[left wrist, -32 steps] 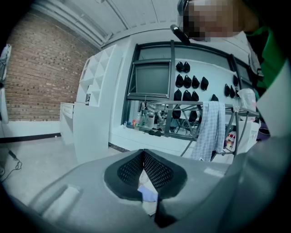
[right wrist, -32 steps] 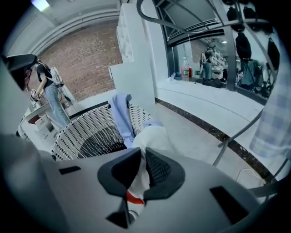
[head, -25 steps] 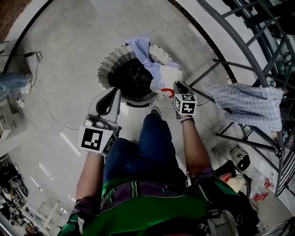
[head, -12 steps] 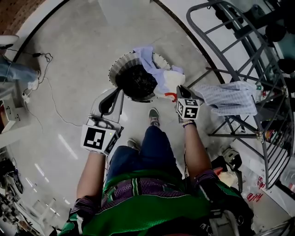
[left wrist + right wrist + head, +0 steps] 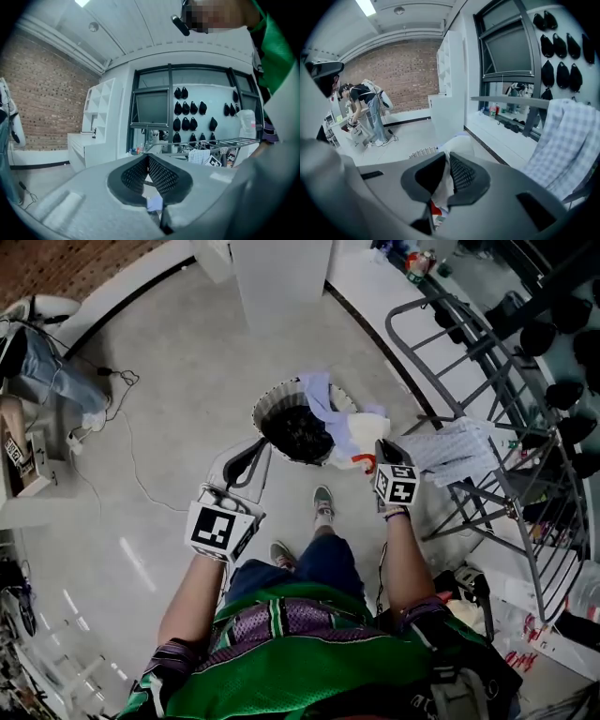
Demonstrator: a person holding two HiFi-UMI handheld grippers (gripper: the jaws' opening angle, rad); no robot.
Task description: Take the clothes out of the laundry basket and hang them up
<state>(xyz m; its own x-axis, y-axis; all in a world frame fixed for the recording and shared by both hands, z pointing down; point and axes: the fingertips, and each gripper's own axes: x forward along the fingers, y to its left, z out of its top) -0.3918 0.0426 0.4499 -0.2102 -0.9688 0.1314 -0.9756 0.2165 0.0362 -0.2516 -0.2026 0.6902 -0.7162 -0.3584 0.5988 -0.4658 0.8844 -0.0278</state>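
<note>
Evidently the left gripper (image 5: pixel 260 448) is clenched on nothing, probably kept free for spreading cloth. Just beyond its tips the laundry basket (image 5: pixel 272 405) is seen, lilac clothes (image 5: pixel 319 390) draped over its rim. The right gripper (image 5: pixel 380 448) is clamped on a white garment (image 5: pixel 352 435) trailing from the basket. To its right, a checked cloth (image 5: pixel 457 450) is hung on the drying rack (image 5: pixel 497 381).
</note>
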